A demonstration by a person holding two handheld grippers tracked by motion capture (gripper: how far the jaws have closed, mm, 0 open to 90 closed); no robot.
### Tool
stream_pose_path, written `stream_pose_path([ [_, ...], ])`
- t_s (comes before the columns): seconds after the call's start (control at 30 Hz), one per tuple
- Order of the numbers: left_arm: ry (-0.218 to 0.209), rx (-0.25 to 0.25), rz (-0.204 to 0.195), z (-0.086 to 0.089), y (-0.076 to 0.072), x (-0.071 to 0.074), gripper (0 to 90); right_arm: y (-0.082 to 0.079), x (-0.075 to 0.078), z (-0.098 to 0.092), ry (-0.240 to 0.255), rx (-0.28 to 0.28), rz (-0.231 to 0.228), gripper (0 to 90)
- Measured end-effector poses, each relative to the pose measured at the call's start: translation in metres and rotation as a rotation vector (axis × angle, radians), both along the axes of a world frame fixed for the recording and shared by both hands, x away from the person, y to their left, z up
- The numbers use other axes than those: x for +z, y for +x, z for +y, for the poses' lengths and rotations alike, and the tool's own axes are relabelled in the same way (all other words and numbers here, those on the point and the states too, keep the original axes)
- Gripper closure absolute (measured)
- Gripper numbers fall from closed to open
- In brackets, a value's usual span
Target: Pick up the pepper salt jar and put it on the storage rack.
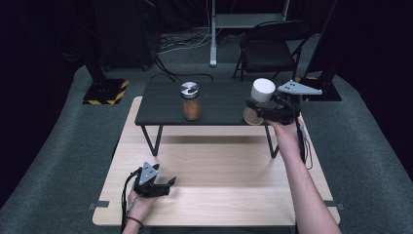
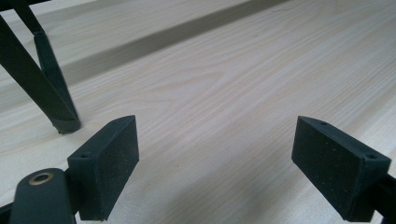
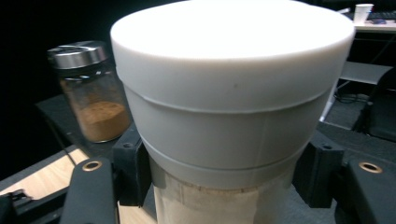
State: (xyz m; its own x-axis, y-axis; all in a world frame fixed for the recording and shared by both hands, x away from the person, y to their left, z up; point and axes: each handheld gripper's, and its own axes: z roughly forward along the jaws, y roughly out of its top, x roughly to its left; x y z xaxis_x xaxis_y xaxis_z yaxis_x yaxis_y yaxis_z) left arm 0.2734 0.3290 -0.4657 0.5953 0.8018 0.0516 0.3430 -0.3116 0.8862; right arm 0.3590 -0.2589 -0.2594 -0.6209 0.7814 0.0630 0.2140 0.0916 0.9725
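On a grey carpeted floor, ringed by dark curtains: a pale wooden table, wide and bare across its near half. Farther back, standing on that wood, a low black shelf on thin angled metal legs. Behind the table, a black folding chair. At the far left, a black stand base edged in yellow-and-black hazard stripes.

On the shelf's right end, near its front edge: a tall container with a broad white lid over a tan cardboard-like body, upright. Clamped around it just below the lid, the right gripper, one black pad pressed against each side, grey three-cornered plate on top, held by the right hand with forearm stretched in from the lower right.

Near the shelf's middle, well apart from the white-lidded container: a small glass jar with a shiny metal lid, partly filled with orange-brown powder, upright.

At the table's near left edge: the left gripper, held low over the wood by the left hand, jaws spread wide with bare wood grain between them, pinching nothing, black cable trailing back toward the wrist.
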Motion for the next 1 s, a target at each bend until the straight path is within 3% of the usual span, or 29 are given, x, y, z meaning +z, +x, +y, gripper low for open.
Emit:
stream_pose_path([
  [0.3, 0.0, 0.0, -0.002, 0.0, 0.0, 0.0, 14.0, 0.013, 0.004, 0.009, -0.026, -0.043, 0.014, 32.6],
  [0.5, 0.001, 0.001, -0.002, 0.0, 0.0, 0.0, 13.9, 0.018, -0.001, 0.011, -0.022, -0.032, 0.009, 31.7],
  [0.57, 0.002, 0.001, -0.003, 0.0, 0.0, 0.0, 13.9, 0.021, -0.001, 0.011, -0.021, -0.02, 0.014, 26.4],
  [0.73, 0.003, 0.001, -0.004, -0.001, -0.001, 0.0, 13.9, 0.013, -0.002, 0.011, -0.043, -0.032, 0.001, 19.5],
  [0.9, 0.009, 0.002, -0.007, -0.001, -0.001, 0.0, 13.9, -0.004, -0.014, 0.002, -0.059, -0.043, -0.021, 16.8],
  [1.0, 0.007, 0.003, -0.008, -0.001, -0.001, 0.0, 13.9, -0.015, -0.024, -0.008, -0.042, -0.042, -0.025, 15.2],
])
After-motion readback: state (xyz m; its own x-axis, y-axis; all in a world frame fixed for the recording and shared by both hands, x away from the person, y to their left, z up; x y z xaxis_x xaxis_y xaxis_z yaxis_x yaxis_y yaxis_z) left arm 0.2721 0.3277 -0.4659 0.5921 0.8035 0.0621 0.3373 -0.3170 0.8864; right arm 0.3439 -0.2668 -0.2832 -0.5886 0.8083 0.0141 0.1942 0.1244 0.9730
